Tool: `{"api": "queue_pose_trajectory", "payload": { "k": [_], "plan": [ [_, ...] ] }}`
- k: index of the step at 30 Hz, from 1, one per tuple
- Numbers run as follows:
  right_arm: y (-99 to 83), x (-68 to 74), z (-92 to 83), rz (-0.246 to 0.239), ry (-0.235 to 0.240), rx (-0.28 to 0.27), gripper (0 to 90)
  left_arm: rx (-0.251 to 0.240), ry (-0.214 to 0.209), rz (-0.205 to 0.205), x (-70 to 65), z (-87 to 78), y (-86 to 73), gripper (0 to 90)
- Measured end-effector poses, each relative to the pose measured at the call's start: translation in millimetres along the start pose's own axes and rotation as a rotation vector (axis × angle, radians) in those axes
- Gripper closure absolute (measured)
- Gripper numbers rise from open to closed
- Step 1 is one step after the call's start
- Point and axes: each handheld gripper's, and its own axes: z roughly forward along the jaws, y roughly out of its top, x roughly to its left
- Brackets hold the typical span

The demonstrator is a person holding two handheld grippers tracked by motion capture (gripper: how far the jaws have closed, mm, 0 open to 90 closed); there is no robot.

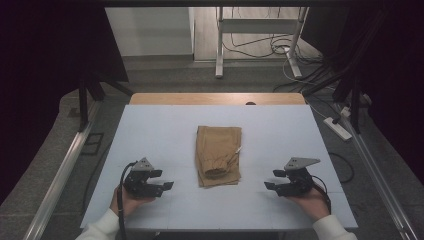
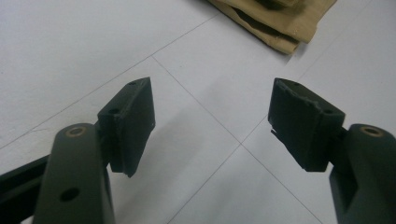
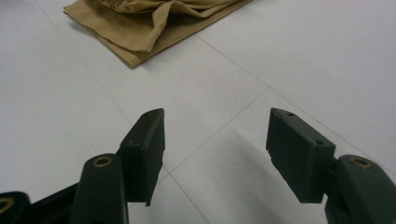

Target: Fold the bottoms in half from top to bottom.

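White tabletop [image 1: 150, 130] with folded tan trousers [image 1: 218, 155] between left tongs [image 1: 162, 180] and right tongs [image 1: 275, 180], both spread, empty.

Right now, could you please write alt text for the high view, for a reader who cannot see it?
Folded tan trousers lie mid-table on a white tabletop. A person's hands hold the left gripper and the right gripper on either side, jaws open, empty and pointing inward, apart from the cloth.
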Motion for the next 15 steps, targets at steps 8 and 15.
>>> {"api": "queue_pose_trajectory", "payload": {
  "k": [8, 15],
  "plan": [
    [0.2, 0.9, 0.3, 0.0, 0.009, -0.003, 37.6, 0.003, 0.0, 0.007, -1.0, 0.7, 0.7, 30.7],
    [0.4, 1.2, 0.6, -0.006, 0.011, -0.005, 37.6, 0.002, -0.001, 0.009, -1.8, 1.4, 1.2, 30.7]
  ]
}}
